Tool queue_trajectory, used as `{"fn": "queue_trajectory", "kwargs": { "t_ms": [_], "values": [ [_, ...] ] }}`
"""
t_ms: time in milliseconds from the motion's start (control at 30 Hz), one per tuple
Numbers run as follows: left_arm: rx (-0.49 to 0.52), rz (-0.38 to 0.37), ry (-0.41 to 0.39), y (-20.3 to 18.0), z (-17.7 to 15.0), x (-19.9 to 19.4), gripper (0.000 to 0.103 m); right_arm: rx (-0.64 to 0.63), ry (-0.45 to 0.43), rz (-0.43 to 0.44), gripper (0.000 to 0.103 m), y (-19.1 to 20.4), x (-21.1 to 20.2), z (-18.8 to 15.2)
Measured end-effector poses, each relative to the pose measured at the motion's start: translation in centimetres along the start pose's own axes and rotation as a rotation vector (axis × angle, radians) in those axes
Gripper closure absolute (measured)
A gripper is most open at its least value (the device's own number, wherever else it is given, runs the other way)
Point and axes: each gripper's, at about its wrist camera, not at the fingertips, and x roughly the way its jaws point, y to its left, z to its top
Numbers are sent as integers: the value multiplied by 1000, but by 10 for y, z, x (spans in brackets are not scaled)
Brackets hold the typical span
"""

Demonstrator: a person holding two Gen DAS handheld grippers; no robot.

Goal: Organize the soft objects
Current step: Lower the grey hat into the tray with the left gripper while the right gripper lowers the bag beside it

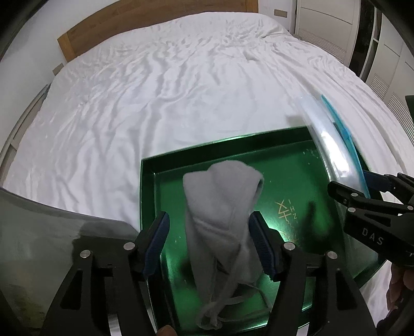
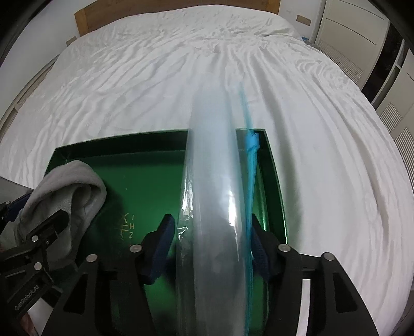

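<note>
A green box point(image 1: 297, 178) with gold markings lies on the bed. A grey soft cloth with a drawstring point(image 1: 220, 206) hangs blurred over the box floor, between the jaws of my left gripper point(image 1: 209, 217). The left pad stands clear of it and the right pad just brushes it, so the gripper is open. In the right wrist view, a clear zip bag with a blue strip point(image 2: 214, 206) stands on edge and blurred between the jaws of my right gripper point(image 2: 212, 219). There is a gap at the left pad, so this gripper is open too. The grey cloth point(image 2: 75, 186) lies at the left of the box point(image 2: 145, 181).
A wrinkled white sheet point(image 1: 155, 90) covers the bed all around the box. A wooden headboard point(image 1: 129, 23) is at the far end and white cupboard doors point(image 2: 349, 31) stand at the right. A grey glossy panel point(image 1: 51, 232) lies left of the box.
</note>
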Motion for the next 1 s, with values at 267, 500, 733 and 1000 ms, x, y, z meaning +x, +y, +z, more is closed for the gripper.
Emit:
{"fn": "queue_trajectory", "kwargs": {
  "t_ms": [267,500,733,1000],
  "values": [
    [0,26,-22,0,1,-8,44,-2,-19,-10,41,0,-16,-3],
    [19,40,-66,-4,3,-24,44,13,-49,-13,41,-2,-34,-6],
    [37,66,-105,-10,2,-38,44,16,-69,-12,41,-1,-51,-15],
    [19,77,-117,-10,0,-43,38,17,-70,-22,41,0,-62,-24]
  ]
}}
